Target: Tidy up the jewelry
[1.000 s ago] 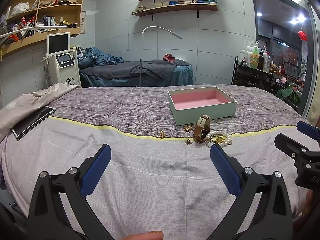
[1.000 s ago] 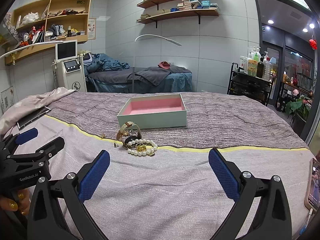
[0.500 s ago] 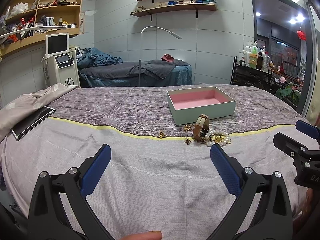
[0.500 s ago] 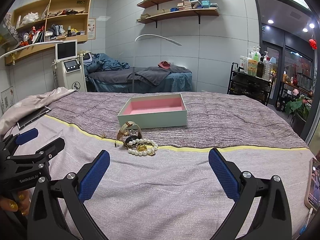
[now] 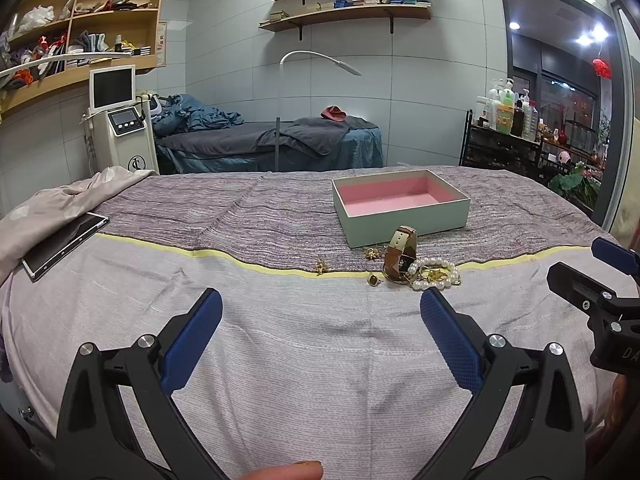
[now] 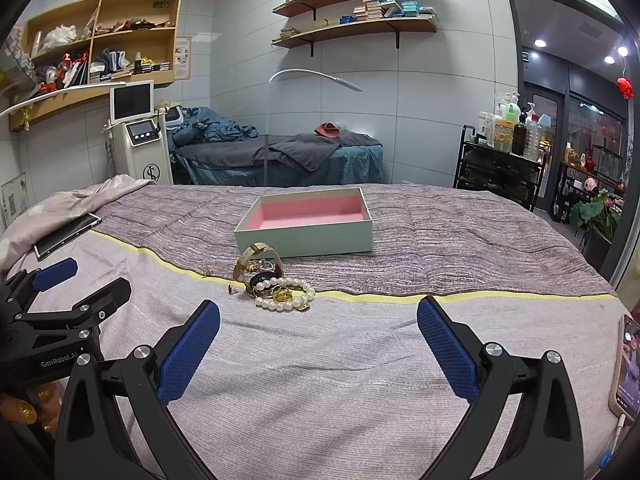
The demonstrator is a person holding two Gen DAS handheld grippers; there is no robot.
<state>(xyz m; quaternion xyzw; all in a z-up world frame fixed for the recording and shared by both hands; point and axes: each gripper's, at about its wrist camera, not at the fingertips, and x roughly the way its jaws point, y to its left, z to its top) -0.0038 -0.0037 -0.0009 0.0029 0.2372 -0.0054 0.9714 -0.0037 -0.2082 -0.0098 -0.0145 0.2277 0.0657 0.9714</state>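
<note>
The left gripper [image 5: 320, 312] gaped over ribbed lilac cloth [image 5: 320, 380]. Ahead lay a leather-strapped watch [image 5: 400, 254] and round pearl bracelet [image 5: 434, 274], just before the pink-lined rectangular box [image 5: 400, 210]. Small gold pieces [image 5: 321, 266] were unclear. The right gripper [image 6: 318, 324] spread wide, holding nothing.

Open pale-green box [image 6: 308, 236], pink-lined, on bedspread; just before it lay tan-strapped watch [image 6: 256, 266], pearl bracelet [image 6: 285, 294], small gold pieces [image 5: 321, 266].

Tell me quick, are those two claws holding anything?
Left gripper: open, holding nothing.
Right gripper: open, holding nothing.
</note>
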